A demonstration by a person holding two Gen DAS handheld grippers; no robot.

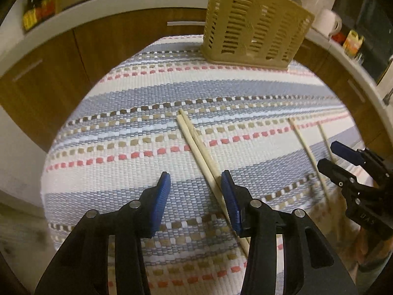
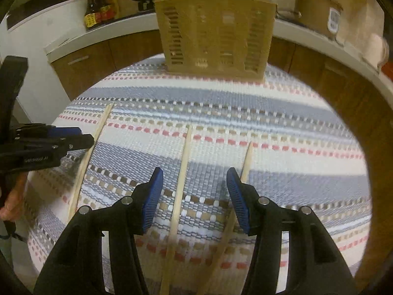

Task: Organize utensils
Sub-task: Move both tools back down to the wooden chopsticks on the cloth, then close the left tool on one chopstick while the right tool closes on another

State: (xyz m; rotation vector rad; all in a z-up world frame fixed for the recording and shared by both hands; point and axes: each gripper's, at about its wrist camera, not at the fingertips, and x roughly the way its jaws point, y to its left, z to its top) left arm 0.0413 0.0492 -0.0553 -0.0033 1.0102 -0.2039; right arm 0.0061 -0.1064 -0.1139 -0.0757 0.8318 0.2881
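Looks like the pick-up step hasn't really started: both claws are spread wide and holding nothing. The left claw (image 1: 194, 179) hovers over a pair of chopsticks (image 1: 196, 145) lying together on the striped cloth (image 1: 122, 162) covering the bench. The right claw (image 2: 194, 179) has one loose chopstick (image 2: 183, 167) between its fingers and another (image 2: 245, 164) just beside. The slotted holder (image 2: 216, 36) stands at the far edge, so I'd guess next is dropping down, pinching, then carrying over.

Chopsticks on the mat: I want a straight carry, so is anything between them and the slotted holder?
Nothing visible. Only bare striped mat lies between the chopsticks and the tan holder at the far edge. Both grippers, left and right, have open jaws.
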